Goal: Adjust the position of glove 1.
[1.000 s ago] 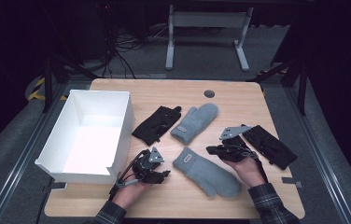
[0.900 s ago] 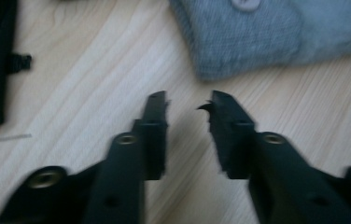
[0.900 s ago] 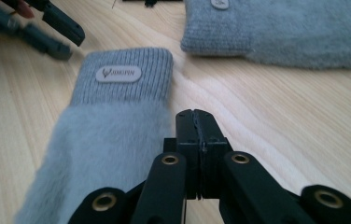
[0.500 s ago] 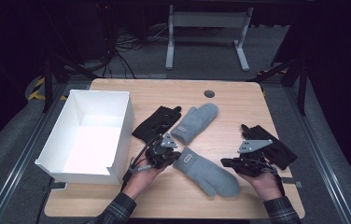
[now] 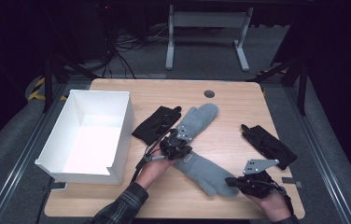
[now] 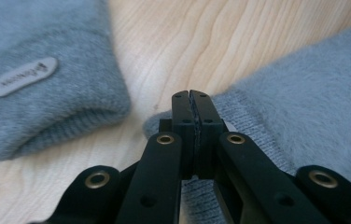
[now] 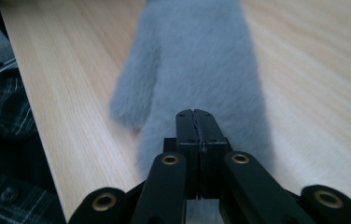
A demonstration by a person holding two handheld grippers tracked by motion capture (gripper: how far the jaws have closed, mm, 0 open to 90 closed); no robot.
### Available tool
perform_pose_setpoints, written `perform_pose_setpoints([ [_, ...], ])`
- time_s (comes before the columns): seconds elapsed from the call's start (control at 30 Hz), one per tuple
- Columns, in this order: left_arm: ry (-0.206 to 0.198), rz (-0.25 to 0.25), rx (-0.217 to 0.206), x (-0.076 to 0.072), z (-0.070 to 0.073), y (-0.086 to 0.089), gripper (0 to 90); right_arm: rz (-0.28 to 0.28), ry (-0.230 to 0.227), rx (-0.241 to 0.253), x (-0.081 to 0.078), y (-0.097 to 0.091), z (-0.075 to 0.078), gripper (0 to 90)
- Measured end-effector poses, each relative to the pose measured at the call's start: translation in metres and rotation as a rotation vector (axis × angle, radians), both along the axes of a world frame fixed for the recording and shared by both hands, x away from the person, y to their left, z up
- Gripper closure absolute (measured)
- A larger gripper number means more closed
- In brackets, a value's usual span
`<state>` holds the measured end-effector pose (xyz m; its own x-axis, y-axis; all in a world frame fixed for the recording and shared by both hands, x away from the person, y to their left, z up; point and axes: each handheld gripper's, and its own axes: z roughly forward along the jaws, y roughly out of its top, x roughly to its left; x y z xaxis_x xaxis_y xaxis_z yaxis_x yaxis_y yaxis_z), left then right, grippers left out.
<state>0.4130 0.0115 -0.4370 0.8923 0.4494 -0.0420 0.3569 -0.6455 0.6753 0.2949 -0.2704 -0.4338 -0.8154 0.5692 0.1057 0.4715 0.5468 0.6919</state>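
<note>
Evidently 1 grey mitten (image 5: pixel 206 169) is pinned at both ends — left gripper (image 5: pixel 177 148) clamped on its cuff, right gripper (image 5: pixel 233 181) shut on its fingertip end — likely to lift it flat toward the white box (image 5: pixel 117 126).

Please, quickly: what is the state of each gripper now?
Left gripper: closed on the cuff of the far grey mitten.
Right gripper: closed on the fingertip end of the near grey mitten.

Your left gripper (image 6: pixel 193 100) hides part of the far fuzzy grey mitten's ribbed cuff (image 6: pixel 253 135); the oval label's lettering (image 6: pixel 24 77) is too blurred to read.
</note>
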Motion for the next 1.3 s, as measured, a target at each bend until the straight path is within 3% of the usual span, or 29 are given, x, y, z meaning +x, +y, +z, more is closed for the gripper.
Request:
perform_pose_setpoints([
  [0.07,0.004,-0.004,0.016,-0.002,0.0,0.0,89.9,0.004,0.02,-0.038,0.0,0.002,-0.007,90.0],
  [0.23,0.019,-0.013,0.032,-0.006,0.0,0.004,90.0,-0.008,0.022,-0.069,0.004,0.001,-0.01,90.0],
  [0.43,0.036,-0.009,0.046,-0.019,0.001,0.014,89.9,-0.062,0.004,-0.096,0.029,-0.003,-0.009,90.0],
  [0.7,0.063,-0.018,0.034,-0.034,0.0,0.025,89.9,-0.098,-0.01,-0.105,0.06,0.0,-0.008,90.0],
  [1.0,0.082,-0.008,0.017,-0.047,-0.002,0.031,89.9,-0.117,-0.04,-0.12,0.101,0.018,-0.009,90.0],
  [1.17,0.074,-0.006,0.016,-0.048,-0.001,0.031,89.7,-0.122,-0.05,-0.116,0.106,0.02,-0.009,90.0],
  [1.3,0.074,0.003,0.009,-0.047,0.003,0.032,86.4,-0.135,-0.066,-0.076,0.101,0.012,-0.004,89.4],
])
